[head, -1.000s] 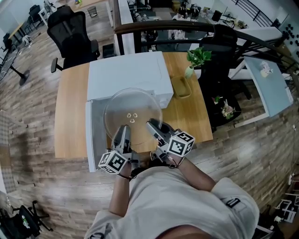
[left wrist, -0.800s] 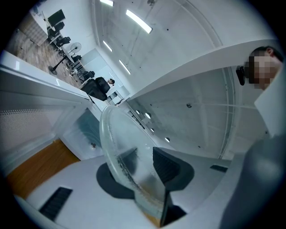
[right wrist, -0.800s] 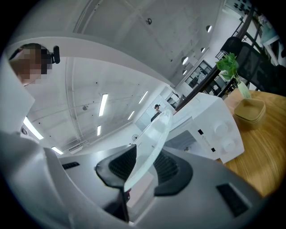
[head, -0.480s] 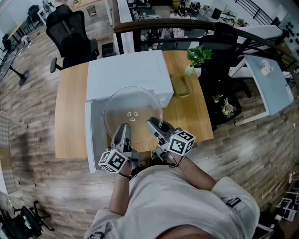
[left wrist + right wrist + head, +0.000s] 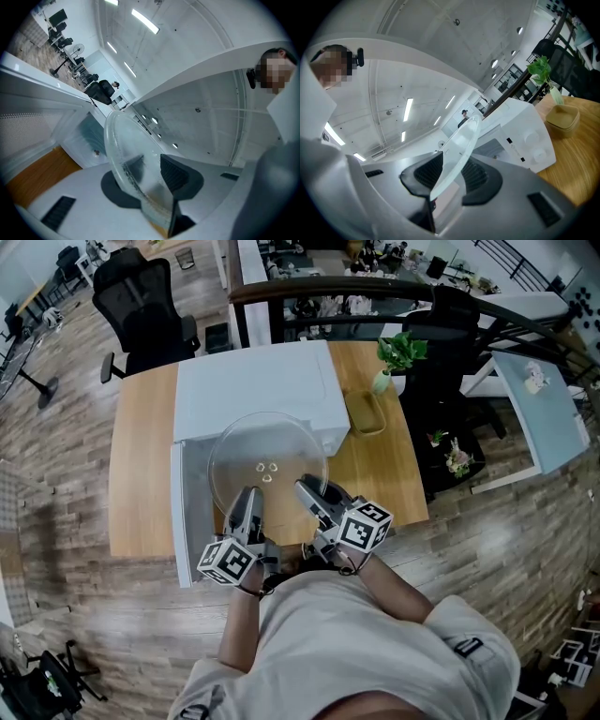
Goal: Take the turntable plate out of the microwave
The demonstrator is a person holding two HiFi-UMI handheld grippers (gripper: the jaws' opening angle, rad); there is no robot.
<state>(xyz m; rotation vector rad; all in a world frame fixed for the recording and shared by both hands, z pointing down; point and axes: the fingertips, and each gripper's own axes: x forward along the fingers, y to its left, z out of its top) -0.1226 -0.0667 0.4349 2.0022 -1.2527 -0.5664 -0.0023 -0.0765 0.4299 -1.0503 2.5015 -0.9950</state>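
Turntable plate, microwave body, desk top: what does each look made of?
Turntable plate: probably clear glass. It is glossy, the surfaces below show through it, and there are three moulded nubs at its centre.
Microwave body: white and matte, either painted sheet metal or plastic; can't tell which.
Desk top: wood or wood-look laminate, warm tan with a smooth finish.

A wooden desk (image 5: 141,465) stands on wood-plank floor (image 5: 56,474), a black office chair (image 5: 145,315) behind.

Pale grey short-sleeved T-shirt (image 5: 356,643). The left gripper (image 5: 247,498) and right gripper (image 5: 309,491) are grey with black ribbed pads (image 5: 476,173); each bears 1 white cube (image 5: 364,526) of black square markers.
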